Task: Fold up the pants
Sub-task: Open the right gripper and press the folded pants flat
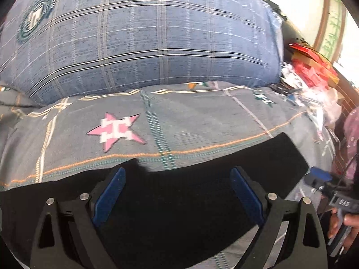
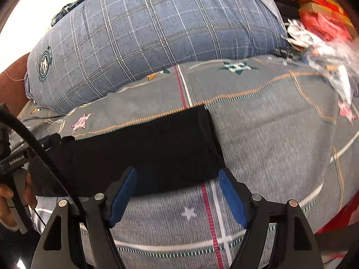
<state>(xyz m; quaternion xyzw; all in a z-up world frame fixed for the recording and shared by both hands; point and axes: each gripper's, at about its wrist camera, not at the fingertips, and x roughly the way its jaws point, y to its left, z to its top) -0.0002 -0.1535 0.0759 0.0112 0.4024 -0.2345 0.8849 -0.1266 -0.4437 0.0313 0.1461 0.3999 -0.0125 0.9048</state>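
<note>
Between my left gripper's (image 1: 177, 172) spread fingers lie the black pants (image 1: 179, 201) — my right gripper (image 2: 177, 174) gapes too, holding nothing.

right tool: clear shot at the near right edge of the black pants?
Probably yes. The right tool is open, with the black pants edge just ahead between its fingers on the bedsheet; nothing lies between them.

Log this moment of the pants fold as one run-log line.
step: fold pants | black pants: lying in a flat band on grey bedsheet | left gripper: jaws open over pants | right gripper: jaws open at pants' near edge
</note>
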